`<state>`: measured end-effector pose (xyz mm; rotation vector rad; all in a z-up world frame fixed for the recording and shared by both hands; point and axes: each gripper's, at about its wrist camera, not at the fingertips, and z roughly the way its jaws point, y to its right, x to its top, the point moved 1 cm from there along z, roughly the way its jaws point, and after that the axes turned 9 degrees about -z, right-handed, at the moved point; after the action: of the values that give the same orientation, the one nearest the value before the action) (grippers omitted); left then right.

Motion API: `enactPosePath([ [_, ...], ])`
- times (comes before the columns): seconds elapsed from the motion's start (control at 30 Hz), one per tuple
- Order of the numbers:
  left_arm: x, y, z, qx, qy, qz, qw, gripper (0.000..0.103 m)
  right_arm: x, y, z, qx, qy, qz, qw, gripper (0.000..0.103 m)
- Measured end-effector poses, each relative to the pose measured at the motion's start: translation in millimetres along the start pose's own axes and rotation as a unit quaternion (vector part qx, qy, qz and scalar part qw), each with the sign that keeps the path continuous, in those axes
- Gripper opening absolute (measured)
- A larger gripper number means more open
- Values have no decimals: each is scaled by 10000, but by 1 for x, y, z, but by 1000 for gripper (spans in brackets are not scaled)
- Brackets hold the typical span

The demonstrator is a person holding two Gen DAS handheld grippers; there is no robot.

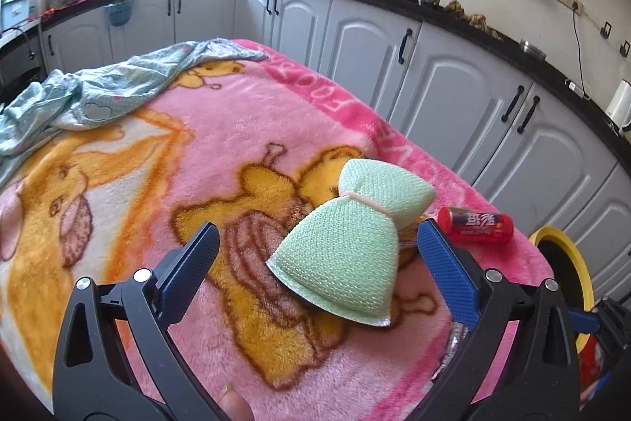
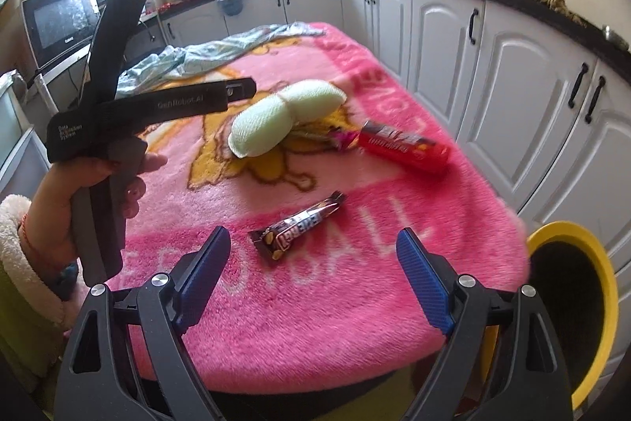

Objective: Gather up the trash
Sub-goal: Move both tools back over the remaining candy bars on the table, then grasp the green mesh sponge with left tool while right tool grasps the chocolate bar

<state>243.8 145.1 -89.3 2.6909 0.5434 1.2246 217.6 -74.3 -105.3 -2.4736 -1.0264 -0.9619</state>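
Note:
A brown candy-bar wrapper (image 2: 301, 225) lies on the pink blanket just ahead of my open, empty right gripper (image 2: 313, 257). A red snack tube (image 2: 406, 146) lies farther right; it also shows in the left wrist view (image 1: 475, 225). A small pink wrapper (image 2: 339, 137) lies between the tube and a green scrub sponge (image 2: 282, 117). My left gripper (image 1: 315, 243) is open and empty, hovering over the near end of the sponge (image 1: 351, 243). The left tool's body (image 2: 118, 113) shows in the right wrist view. A yellow trash bin (image 2: 572, 302) stands past the table's right edge.
The pink blanket (image 1: 221, 129) covers the table. A crumpled light green cloth (image 1: 90, 93) lies at its far left end. White cabinets (image 1: 453, 85) with a black counter run behind and to the right. A microwave (image 2: 59, 20) stands at left.

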Motion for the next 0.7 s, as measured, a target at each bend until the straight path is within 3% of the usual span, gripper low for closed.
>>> enactPosePath([
  [0.37,0,11,34,-201,-395,279,9986,92,5,-1,51,211,-447,412,9979,82],
  [0.57,-2,16,47,-290,-506,489,9971,92,3,-4,64,148,-534,373,9978,70],
  [0.7,-5,14,52,-323,-573,456,9968,92,2,2,62,78,-514,358,9980,46],
])
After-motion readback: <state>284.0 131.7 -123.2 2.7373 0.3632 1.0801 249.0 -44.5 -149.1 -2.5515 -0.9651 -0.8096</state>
